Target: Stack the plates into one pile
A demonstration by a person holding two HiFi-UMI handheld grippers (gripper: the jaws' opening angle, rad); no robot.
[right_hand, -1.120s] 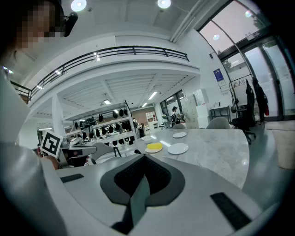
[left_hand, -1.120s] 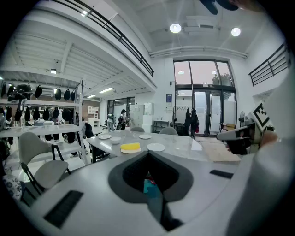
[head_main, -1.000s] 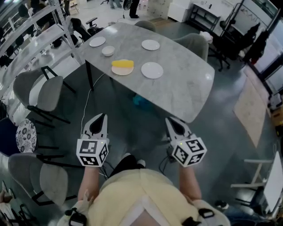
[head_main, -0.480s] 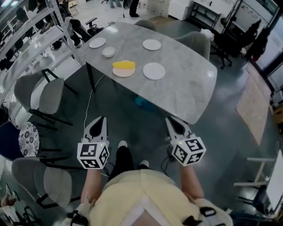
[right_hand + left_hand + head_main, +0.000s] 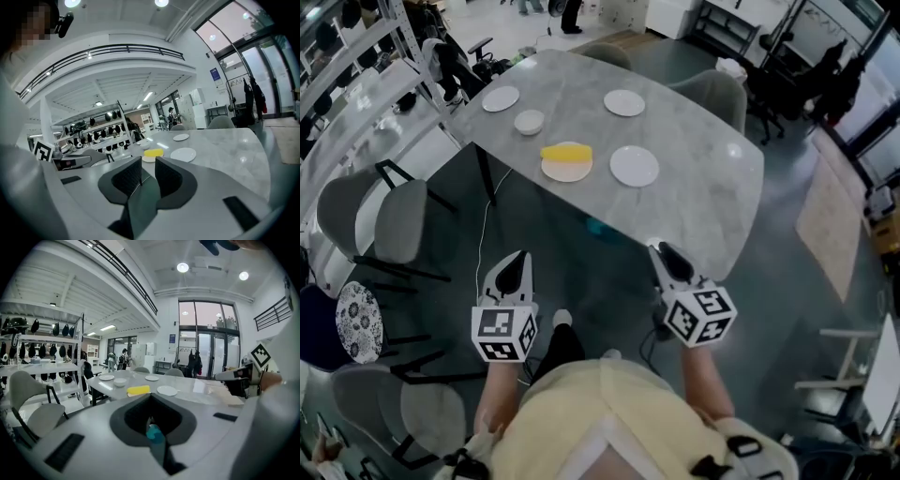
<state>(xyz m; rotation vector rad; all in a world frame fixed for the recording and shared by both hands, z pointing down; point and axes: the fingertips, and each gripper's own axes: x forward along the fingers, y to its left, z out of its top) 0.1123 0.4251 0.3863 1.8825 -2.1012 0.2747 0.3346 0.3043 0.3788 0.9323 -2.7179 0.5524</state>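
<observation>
a grey marble table (image 5: 694, 202) is seen in a wide hall, with grey chairs (image 5: 398, 211) and shelving at its left. three white plates (image 5: 635, 166), a cream plate (image 5: 565, 172) and a small bowl (image 5: 529, 122) are spread on it, well apart from both grippers. a yellow item (image 5: 566, 152) is carried on the cream plate. the left gripper (image 5: 516, 261) is clenched on nothing. the jaws of the right gripper (image 5: 662, 253) have just been opening, and nothing is held between them.
</observation>
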